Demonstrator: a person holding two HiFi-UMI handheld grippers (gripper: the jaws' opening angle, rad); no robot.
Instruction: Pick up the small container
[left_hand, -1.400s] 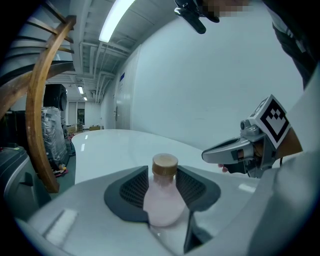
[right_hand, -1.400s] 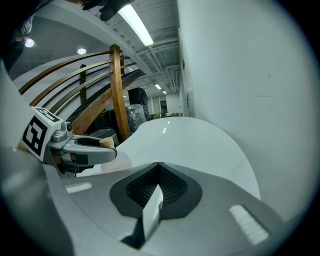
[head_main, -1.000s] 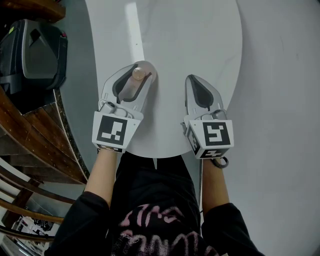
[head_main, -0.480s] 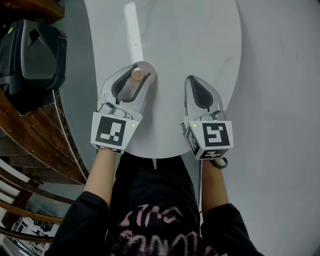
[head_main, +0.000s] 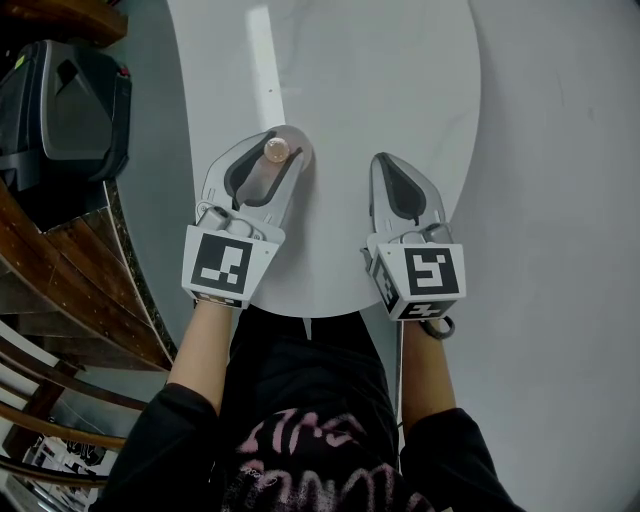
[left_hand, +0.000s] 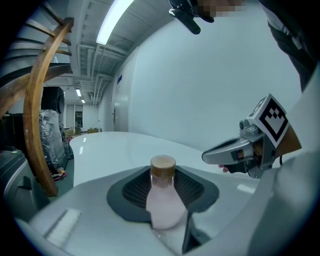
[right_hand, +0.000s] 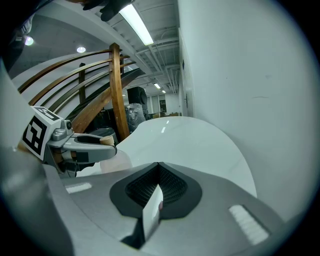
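My left gripper (left_hand: 162, 197) has its fingers (left_hand: 131, 192) closed round the small container (left_hand: 163, 195), a little bottle of pale pink with a tan cork-like stopper, near the front edge of the round white tabletop (head_main: 350, 80). The dark ribbed pads press its body from both sides, and the stopper stands clear above them. From the head view the bottle sits far out toward the fingertips, not deep in the throat.

My right gripper (head_main: 385, 162) rests beside it, a little apart, over the same tabletop. Its fingers are drawn together with only a thin sliver of light between the pads and nothing held in them.

As I judge it, the grasp is made and the lift is the step in hand. No view shows the foot of the bottle, so I cannot tell whether it stands on the tabletop or hangs just above it.

The next move calls for a straight rise with the left hand, the bottle kept upright and the squeeze held even, since a smooth rounded body gripped so near the tips could pivot or slide out. The right gripper has no part in this and should keep well to the side. Curved wooden rails (head_main: 70, 300) run close by on my left, so the lift is better made upward than outward that way.
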